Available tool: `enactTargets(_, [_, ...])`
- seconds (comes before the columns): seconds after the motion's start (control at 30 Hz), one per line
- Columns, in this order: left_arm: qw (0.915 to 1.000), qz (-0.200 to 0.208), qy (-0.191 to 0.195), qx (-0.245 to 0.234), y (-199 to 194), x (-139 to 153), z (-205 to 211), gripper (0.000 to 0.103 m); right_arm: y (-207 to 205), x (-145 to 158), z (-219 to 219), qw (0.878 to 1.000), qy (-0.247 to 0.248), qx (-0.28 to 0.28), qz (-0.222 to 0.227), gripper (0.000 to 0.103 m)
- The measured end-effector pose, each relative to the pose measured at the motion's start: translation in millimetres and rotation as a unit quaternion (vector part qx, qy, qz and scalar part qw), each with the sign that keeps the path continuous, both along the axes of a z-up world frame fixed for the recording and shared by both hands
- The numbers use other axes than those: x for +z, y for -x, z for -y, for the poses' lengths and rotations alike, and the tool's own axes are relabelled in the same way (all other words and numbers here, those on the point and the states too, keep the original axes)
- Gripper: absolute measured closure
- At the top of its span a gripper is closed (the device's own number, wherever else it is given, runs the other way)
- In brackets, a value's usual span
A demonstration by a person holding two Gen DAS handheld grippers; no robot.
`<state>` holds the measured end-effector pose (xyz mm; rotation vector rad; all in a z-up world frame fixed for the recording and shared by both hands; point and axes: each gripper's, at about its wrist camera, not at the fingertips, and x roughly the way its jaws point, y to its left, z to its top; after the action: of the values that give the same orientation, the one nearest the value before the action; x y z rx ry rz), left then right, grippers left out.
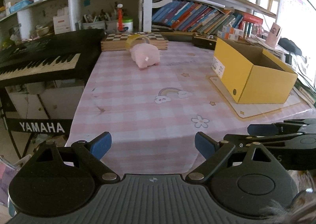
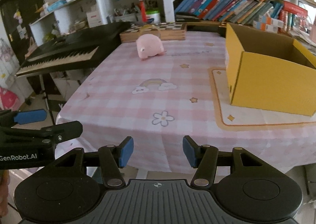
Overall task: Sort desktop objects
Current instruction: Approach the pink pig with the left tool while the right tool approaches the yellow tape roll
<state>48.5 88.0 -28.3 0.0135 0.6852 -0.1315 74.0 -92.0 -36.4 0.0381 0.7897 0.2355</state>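
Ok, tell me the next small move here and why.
Probably carry the left tongs forward toward the pink plush toy. It lies at the far end of the table, outside the open yellow box, and both the left and the right tongs hang empty at the near edge.

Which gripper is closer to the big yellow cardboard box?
Right. The right gripper hovers at the table's near edge with the yellow cardboard box just ahead to its right. The left gripper sits farther left, beyond the right one.
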Motion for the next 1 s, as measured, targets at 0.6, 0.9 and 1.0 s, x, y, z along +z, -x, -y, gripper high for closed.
enactTargets(0.6, [0.9992,-0.008,-0.001,0.039,-83,-2,4,0.005,-94,-2,1,0.999,0.0,0.049,-0.009,0.047])
enactTargets(0.9, [0.9981,-0.014,-0.007,0.06,-130,1,13,0.004,-146,0,12,0.998,-0.006,0.064,-0.011,0.047])
enactTargets(1.0, [0.9978,-0.014,-0.01,0.064,-144,2,17,0.004,-161,2,15,0.998,-0.007,0.067,-0.008,0.047])
